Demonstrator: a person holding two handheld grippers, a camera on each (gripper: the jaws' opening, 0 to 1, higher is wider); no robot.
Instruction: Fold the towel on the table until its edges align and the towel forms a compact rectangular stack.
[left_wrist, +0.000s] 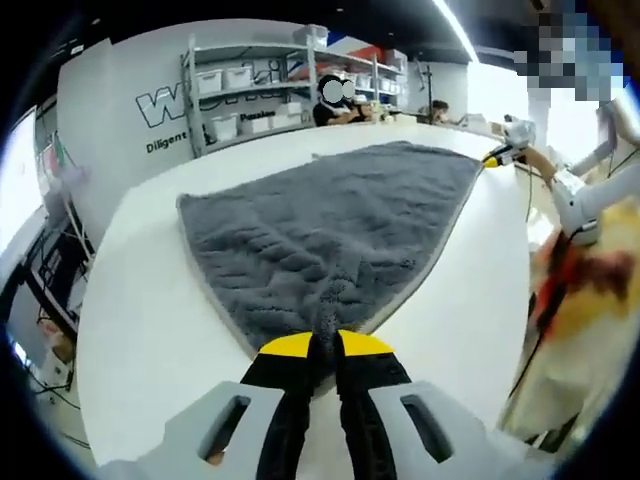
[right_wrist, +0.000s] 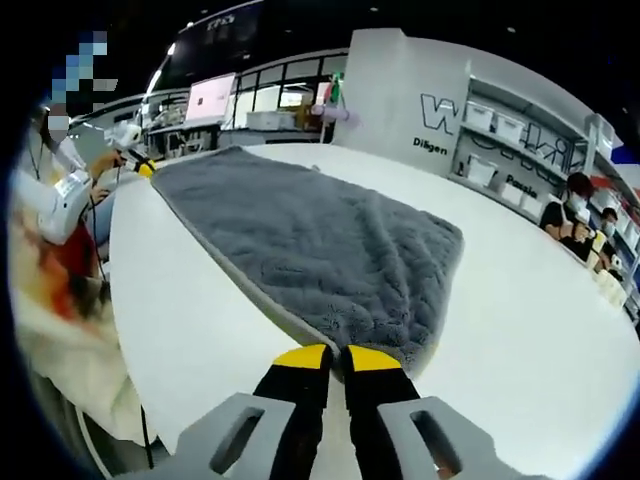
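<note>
Towel (left_wrist: 330, 225), grey, lies spread flat on white worktop (left_wrist: 140, 300), filling centre of left gripper view. Left hand-held gripper (left_wrist: 326, 345), bottom centre, jaws closed, pinching towel's near corner. In right gripper view, towel (right_wrist: 320, 250) runs from upper left to centre; right hand-held gripper (right_wrist: 338, 358) clamped on its near edge. Storage shelves (left_wrist: 250, 90) at upper centre; seated person (right_wrist: 572, 215) at far right.

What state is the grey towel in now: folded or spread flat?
Spread flat. The towel lies as one layer on the white table, with no fold showing; each tongs pinches a near corner.
</note>
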